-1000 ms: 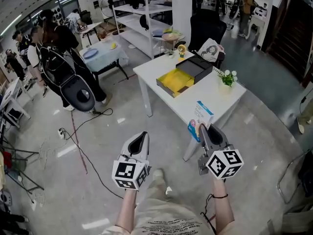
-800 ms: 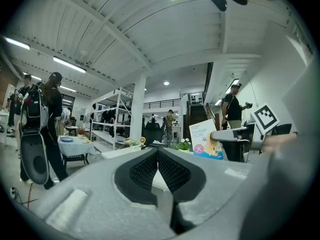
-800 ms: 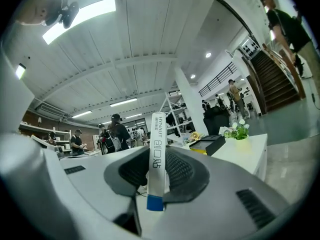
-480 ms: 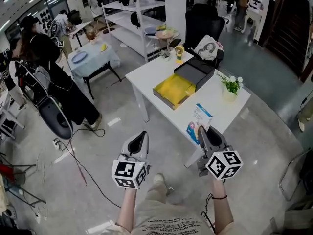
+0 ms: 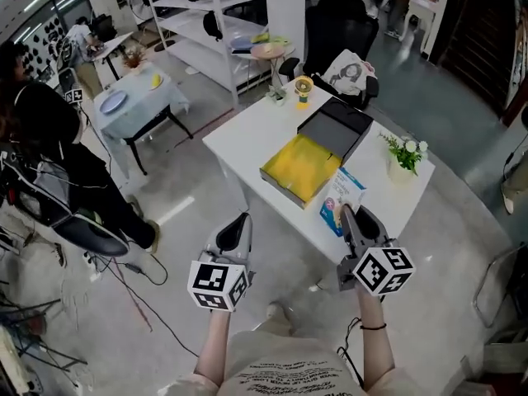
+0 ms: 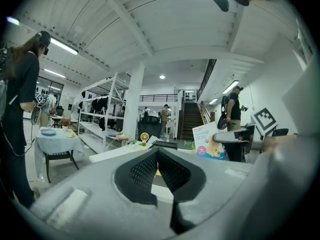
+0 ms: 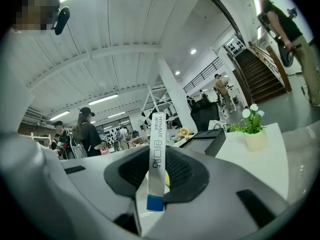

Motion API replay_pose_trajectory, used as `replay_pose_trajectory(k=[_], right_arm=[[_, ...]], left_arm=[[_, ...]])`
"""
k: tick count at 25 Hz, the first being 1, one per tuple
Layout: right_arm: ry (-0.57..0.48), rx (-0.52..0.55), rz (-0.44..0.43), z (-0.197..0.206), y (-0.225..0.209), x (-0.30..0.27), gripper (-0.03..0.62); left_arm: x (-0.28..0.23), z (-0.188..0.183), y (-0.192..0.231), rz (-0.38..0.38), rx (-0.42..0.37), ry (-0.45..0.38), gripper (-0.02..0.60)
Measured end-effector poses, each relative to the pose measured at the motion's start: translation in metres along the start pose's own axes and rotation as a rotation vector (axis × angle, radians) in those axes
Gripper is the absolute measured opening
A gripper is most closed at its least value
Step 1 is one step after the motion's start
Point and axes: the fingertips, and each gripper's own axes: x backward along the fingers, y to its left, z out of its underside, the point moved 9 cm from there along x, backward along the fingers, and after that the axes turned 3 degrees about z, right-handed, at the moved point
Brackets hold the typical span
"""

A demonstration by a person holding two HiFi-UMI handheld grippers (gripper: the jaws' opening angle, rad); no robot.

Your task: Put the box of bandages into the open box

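Head view shows my right claw (image 5: 350,219) clamped on the flat white-and-blue cardboard box of bandages (image 5: 341,201), upright above the near edge of the white desk (image 5: 247,139), the yellow-lined open box (image 5: 299,170) just ahead and left of it, while my left claw (image 5: 237,226) sits closed and empty.

We read "HYNAUT" printed lengthwise on the narrow edge of the bandage box (image 7: 156,159); Chinese characters follow below it, finer print too small.
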Motion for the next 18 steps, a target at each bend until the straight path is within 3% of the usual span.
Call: replay_pose_trajectory(k=[18], right_arm=[[0.033,-0.061,0.072,0.002,-0.003,-0.082,0.092]], left_arm=[[-0.071,0.004,0.062,0.075,0.055,0.031,0.022]])
